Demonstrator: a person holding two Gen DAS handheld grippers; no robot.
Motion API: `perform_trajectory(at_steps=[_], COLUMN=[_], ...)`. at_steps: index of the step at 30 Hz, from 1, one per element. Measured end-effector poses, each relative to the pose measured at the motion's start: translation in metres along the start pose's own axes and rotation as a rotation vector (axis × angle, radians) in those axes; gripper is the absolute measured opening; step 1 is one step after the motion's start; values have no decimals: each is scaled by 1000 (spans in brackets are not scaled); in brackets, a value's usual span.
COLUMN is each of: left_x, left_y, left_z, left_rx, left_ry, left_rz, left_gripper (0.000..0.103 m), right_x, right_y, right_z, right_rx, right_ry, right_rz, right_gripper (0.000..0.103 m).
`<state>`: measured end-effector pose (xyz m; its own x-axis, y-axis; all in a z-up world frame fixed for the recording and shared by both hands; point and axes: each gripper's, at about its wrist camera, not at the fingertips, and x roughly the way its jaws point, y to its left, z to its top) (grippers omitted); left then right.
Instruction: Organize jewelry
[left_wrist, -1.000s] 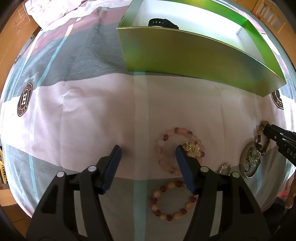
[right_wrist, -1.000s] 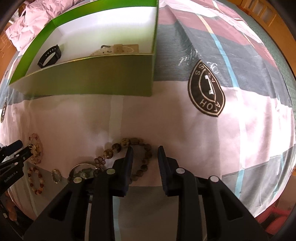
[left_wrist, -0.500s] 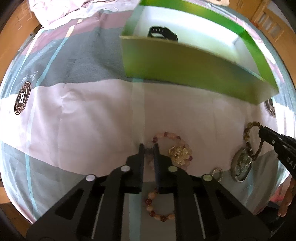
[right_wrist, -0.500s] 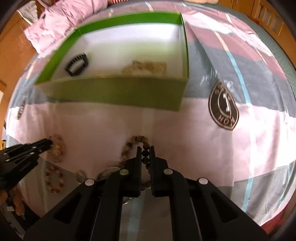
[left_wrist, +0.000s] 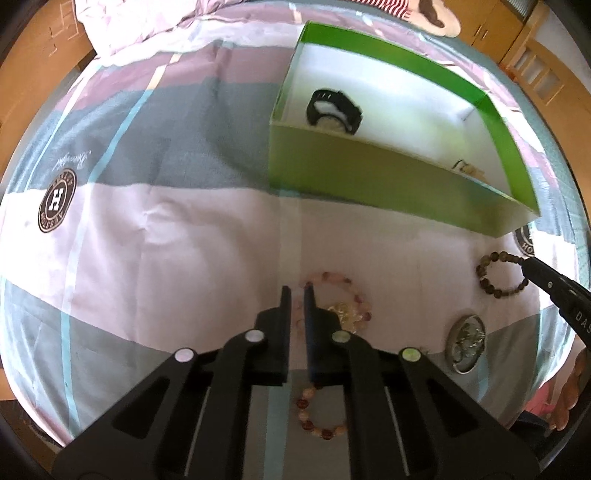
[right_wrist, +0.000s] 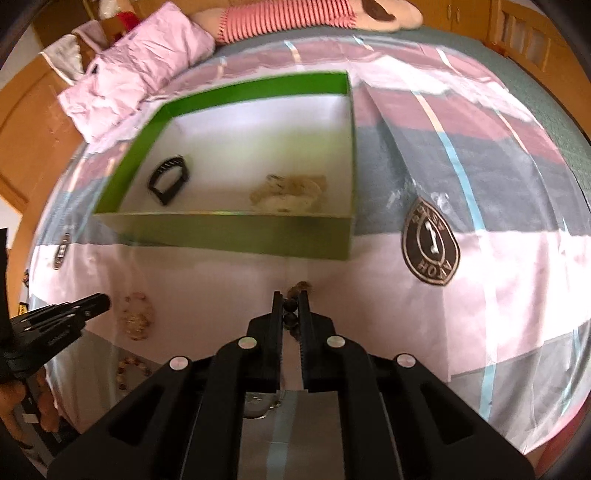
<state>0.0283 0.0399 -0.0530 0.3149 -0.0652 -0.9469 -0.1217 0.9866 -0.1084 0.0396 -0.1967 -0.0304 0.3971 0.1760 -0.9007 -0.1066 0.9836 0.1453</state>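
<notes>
Pale pink beaded bracelet with a gold charm (left_wrist: 334, 299) lies on the pink-and-grey bedsheet (left_wrist: 166, 258), pinched by the left gripper (left_wrist: 297, 291). Right gripper (right_wrist: 290, 297) clamps the dark brown beaded bracelet (right_wrist: 290, 314). Green cardboard box (right_wrist: 240, 230) holds a black wristband (right_wrist: 168, 181).

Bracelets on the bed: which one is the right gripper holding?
The dark brown bead bracelet, at the right gripper. The pale pink bracelet with the gold charm is in the left gripper; the red-and-cream one lies free.
</notes>
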Motion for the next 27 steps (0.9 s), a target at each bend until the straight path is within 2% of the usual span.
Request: perform_trajectory(at_steps=[1,3,5,6,12,18,23,25,27], left_x=[2,4,7,8,26,34,34,34,32], left_y=[2,5,7,8,11,2,-2,-1,-1], left_z=[0,2,2,2,3,6,4,4,3], left_rx=[-4,-11,-19,-24,-42,-23,-13,-15,-12], left_ry=[4,9,14,19,55,56,53,57,58], left_rz=[2,9,13,15,24,26,23,15,11], left_gripper=[8,14,19,20,23,35,34,26,23], right_x=[3,3,2,1,9,19,23,27,33], right_y=[-4,-10,-15,-16,-16,-25,-17,-9,-2], right_z=[1,0,0,0,-1,-3,-5,-6,-7], right_rx=[17,35,59,65,69,109,75,54,23], right_ry=[9,11,2,-5,29,70,82,95,108], right_rz=[-24,-50,-64,-66,-57,-58,-31,-11,-7], right_gripper=[10,28,40,42,42,42,42,42,42])
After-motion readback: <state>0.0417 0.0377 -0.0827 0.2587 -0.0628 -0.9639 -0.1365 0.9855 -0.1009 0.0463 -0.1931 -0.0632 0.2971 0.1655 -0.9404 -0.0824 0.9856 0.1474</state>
